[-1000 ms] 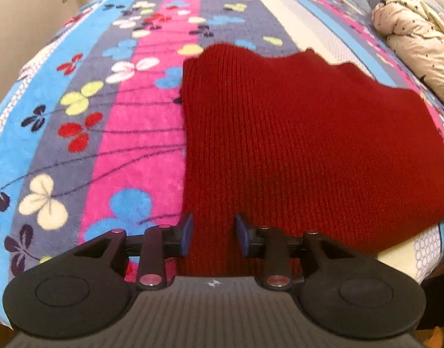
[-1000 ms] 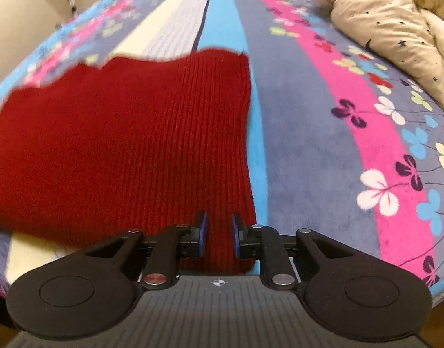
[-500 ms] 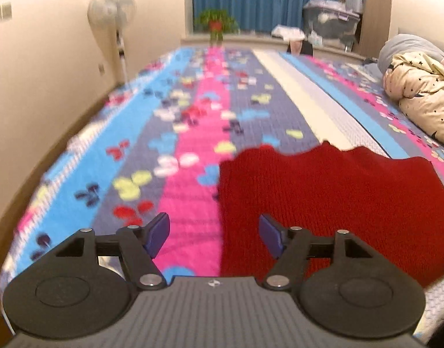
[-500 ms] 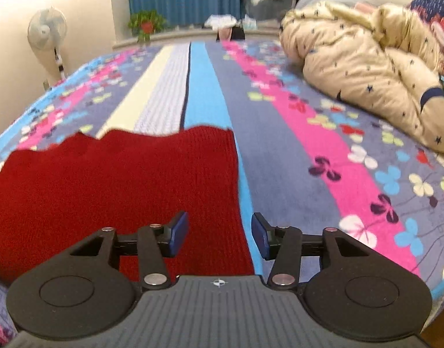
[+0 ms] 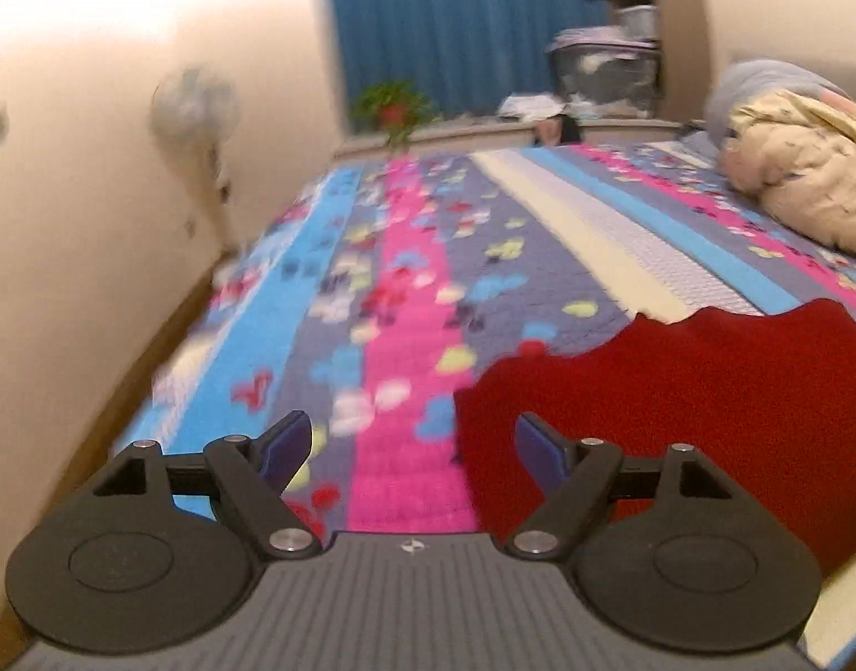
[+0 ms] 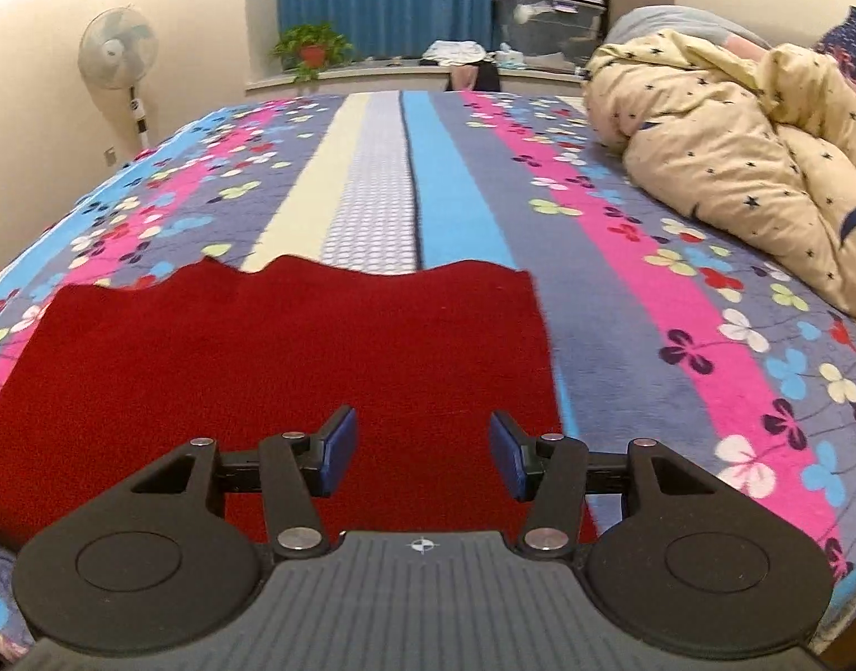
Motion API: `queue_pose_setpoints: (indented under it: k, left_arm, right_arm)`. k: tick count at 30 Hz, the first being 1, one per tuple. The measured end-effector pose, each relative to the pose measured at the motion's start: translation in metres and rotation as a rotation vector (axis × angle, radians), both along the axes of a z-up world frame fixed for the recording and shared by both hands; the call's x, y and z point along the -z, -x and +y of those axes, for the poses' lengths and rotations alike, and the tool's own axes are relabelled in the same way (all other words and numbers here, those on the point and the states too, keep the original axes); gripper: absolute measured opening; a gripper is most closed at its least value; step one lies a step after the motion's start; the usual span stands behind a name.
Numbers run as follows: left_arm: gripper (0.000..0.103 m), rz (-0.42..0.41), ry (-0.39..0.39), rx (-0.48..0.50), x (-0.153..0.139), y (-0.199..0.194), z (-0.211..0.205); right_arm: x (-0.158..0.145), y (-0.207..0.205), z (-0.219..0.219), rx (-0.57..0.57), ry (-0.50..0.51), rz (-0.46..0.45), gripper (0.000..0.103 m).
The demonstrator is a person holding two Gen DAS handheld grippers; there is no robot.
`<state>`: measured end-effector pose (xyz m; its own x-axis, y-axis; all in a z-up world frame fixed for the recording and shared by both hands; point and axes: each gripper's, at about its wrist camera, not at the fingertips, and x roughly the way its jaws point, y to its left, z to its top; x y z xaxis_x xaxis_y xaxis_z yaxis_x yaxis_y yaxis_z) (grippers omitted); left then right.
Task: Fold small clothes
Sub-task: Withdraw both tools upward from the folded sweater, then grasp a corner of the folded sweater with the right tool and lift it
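A dark red knitted garment (image 6: pixel 293 358) lies flat on the striped flowered bedspread (image 6: pixel 623 302), folded, with a wavy far edge. It also shows in the left wrist view (image 5: pixel 679 402), at the lower right. My left gripper (image 5: pixel 411 447) is open and empty, raised above the garment's near left corner, mostly over the bedspread (image 5: pixel 405 302). My right gripper (image 6: pixel 422 453) is open and empty, raised above the garment's near right part. The left wrist view is blurred.
A bunched cream quilt with dark stars (image 6: pixel 752 151) lies on the right of the bed. A standing fan (image 6: pixel 117 56) is by the left wall. A potted plant (image 6: pixel 310 47) and storage boxes (image 6: pixel 551 17) stand on the sill behind the bed.
Both grippers were nearly shut on the garment's near edge a second ago. They have opened, let it go, and lifted up and back. The left view has swung left.
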<state>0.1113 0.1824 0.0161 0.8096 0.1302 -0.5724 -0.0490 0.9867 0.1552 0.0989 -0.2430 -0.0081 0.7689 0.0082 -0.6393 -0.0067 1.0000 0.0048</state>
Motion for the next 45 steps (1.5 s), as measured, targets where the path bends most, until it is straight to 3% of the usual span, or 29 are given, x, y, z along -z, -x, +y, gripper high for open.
queue_pose_setpoints:
  k: [1, 5, 9, 14, 15, 21, 31, 36, 37, 41, 45]
  left_arm:
    - [0.082, 0.074, 0.017, -0.011, 0.005, -0.007, 0.004]
    - [0.08, 0.047, 0.113, -0.077, -0.002, -0.014, 0.024]
    - [0.08, 0.115, 0.181, -0.144, 0.002, -0.026, 0.044]
    - [0.08, 0.128, 0.174, -0.169, 0.004, -0.023, 0.058]
    - [0.08, 0.133, 0.175, -0.172, 0.004, -0.022, 0.061]
    - [0.081, 0.165, 0.165, -0.201, 0.01, -0.015, 0.075]
    - [0.081, 0.166, 0.178, -0.234, 0.007, -0.002, 0.092]
    - [0.081, 0.166, 0.188, -0.26, 0.006, 0.003, 0.101]
    - [0.081, 0.165, 0.19, -0.266, 0.006, 0.003, 0.103]
    - [0.082, 0.167, 0.196, -0.288, 0.007, 0.005, 0.11]
    - [0.082, 0.177, 0.202, -0.313, 0.009, 0.006, 0.116]
  right_arm:
    - [0.001, -0.001, 0.006, -0.01, 0.003, 0.003, 0.054]
    - [0.005, -0.008, 0.031, -0.033, 0.027, 0.018, 0.054]
    - [0.007, -0.017, 0.053, -0.057, 0.012, 0.033, 0.049]
    - [0.008, -0.026, 0.075, -0.087, -0.032, 0.041, 0.012]
    - [0.008, -0.027, 0.08, -0.097, -0.038, 0.037, 0.009]
    - [0.009, -0.02, 0.127, -0.258, -0.053, -0.013, 0.009]
    - [0.022, 0.026, 0.214, -0.587, 0.039, -0.13, 0.01]
    - [0.035, 0.04, 0.245, -0.703, 0.06, -0.136, 0.01]
    - [0.037, 0.044, 0.251, -0.737, 0.07, -0.14, 0.012]
    - [0.047, 0.057, 0.274, -0.838, 0.124, -0.175, 0.042]
    - [0.062, 0.066, 0.296, -0.932, 0.191, -0.168, 0.043]
